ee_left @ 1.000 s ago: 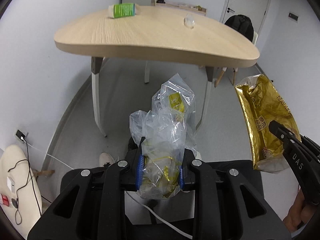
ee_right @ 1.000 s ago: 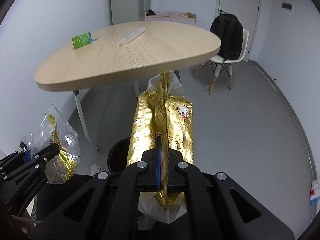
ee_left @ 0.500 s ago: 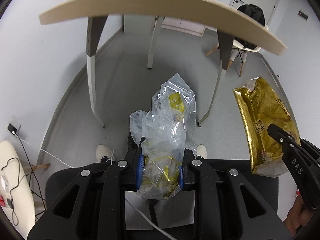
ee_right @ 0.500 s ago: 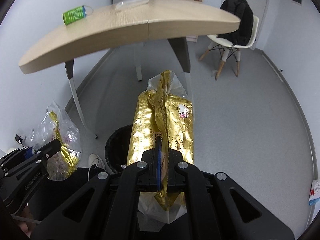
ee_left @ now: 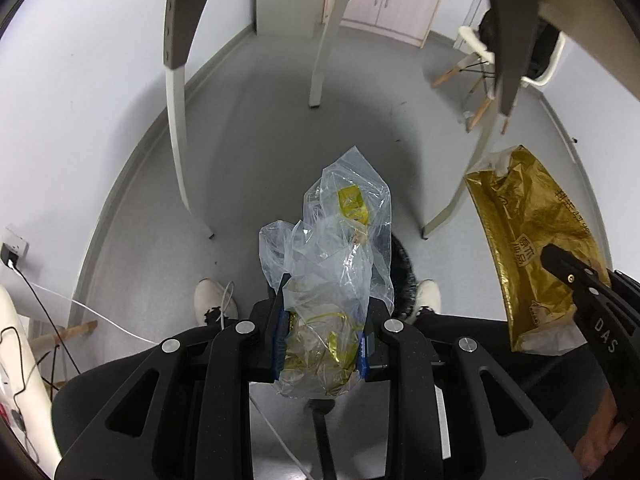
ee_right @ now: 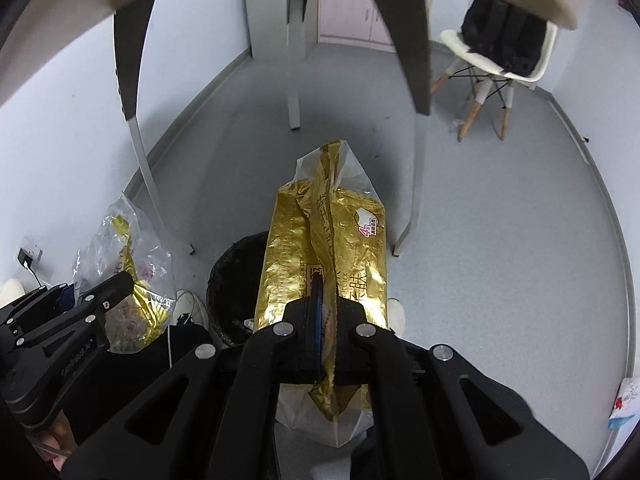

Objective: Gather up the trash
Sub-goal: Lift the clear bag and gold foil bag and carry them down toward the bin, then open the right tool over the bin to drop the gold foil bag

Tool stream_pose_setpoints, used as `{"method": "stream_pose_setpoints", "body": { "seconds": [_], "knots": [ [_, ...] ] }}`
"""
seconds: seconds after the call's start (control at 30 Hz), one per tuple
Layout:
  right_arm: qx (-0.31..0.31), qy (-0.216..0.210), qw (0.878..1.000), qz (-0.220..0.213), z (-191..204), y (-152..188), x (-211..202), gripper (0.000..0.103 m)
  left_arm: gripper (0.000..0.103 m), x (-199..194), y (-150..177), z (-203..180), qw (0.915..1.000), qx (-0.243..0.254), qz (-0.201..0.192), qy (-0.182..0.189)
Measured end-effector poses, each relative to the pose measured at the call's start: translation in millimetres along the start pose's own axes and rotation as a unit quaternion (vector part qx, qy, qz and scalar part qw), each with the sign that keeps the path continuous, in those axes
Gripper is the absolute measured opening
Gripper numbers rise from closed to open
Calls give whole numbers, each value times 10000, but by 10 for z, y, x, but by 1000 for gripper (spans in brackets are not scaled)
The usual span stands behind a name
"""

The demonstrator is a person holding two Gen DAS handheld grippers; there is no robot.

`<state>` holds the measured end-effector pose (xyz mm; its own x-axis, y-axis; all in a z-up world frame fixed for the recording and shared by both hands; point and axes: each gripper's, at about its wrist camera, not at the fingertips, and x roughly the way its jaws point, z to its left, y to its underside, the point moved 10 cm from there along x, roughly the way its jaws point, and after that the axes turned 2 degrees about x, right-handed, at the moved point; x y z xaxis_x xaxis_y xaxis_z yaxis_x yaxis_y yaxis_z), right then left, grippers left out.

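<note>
My left gripper is shut on a crumpled clear plastic bag with gold scraps inside; the same bag and left gripper show at the lower left of the right wrist view. A gold foil snack bag is pinched flat in my shut right gripper, and that foil bag hangs at the right of the left wrist view. A black trash bin stands on the floor below and between both bags, mostly hidden behind them; only its dark rim peeks out past the clear bag.
Table legs rise around the bin, the tabletop's underside overhead. The person's white shoes flank the bin. A white cable crosses the grey floor at left. A chair with a black backpack stands at the back right.
Both grippers have sunk from above the tabletop to below it, still holding their bags. The tabletop and its items have left view; the bin and floor look closer.
</note>
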<state>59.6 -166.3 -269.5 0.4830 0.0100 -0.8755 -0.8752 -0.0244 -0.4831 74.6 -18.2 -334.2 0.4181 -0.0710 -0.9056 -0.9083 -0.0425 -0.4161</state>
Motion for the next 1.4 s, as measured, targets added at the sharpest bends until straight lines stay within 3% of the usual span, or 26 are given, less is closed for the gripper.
{"method": "stream_pose_setpoints", "body": {
  "seconds": [0.53,0.97,1.33,1.4],
  "knots": [
    [-281,-91,9983,500,300,-19,953,1,25,742,59,328,9990,-147,406,-128],
    [-557,-258,9972,434,557,-45,1138,6,25,854,85,458,9979,-267,506,-313],
    [-340,-176,9992,117,252,-113,996,67,25,941,73,95,9985,-37,530,-121],
    [-309,-121,9994,59,152,-122,953,83,25,966,76,23,9986,17,527,-71]
  ]
}}
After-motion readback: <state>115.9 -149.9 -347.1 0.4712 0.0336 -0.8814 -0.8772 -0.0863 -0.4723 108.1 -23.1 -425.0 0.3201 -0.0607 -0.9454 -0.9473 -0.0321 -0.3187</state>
